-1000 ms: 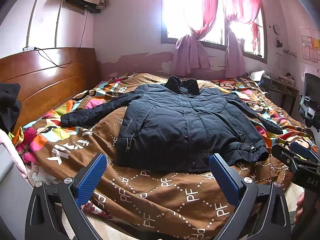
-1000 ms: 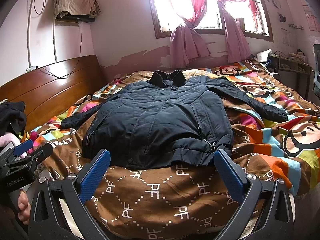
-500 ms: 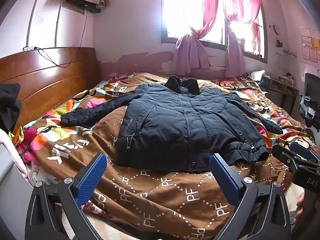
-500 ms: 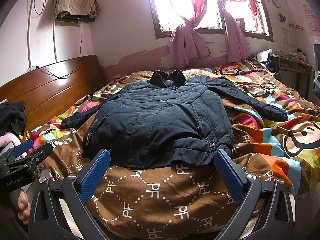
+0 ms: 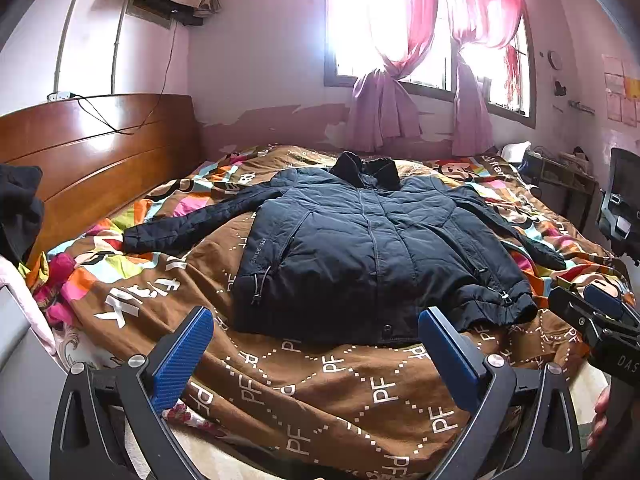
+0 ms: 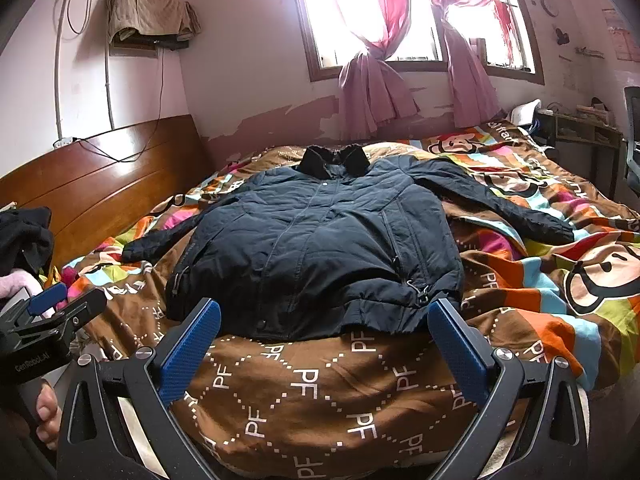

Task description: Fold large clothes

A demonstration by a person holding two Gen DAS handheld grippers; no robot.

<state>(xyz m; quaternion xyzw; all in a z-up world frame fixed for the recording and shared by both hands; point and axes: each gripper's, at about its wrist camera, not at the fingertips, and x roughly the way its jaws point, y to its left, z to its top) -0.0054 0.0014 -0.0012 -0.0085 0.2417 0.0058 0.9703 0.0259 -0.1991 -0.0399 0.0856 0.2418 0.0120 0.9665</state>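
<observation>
Patterned bedspread (image 5: 328, 380), dark puffer jacket (image 5: 372, 256) spread flat, sleeves outstretched, left gripper (image 5: 316, 356) and right gripper (image 6: 324, 348) both agape, empty

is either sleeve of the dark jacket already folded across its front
No, both sleeves of the jacket lie spread outward on the bedspread, one toward the headboard and one toward the opposite side.

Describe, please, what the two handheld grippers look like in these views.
Both match: the left gripper and right gripper have black skeletal frames with triangular cut-outs, silver pivot screws and blue textured pads. Seen from the side, the left gripper's body carries white lettering, partly legible. No sleeves or cables show.
</observation>
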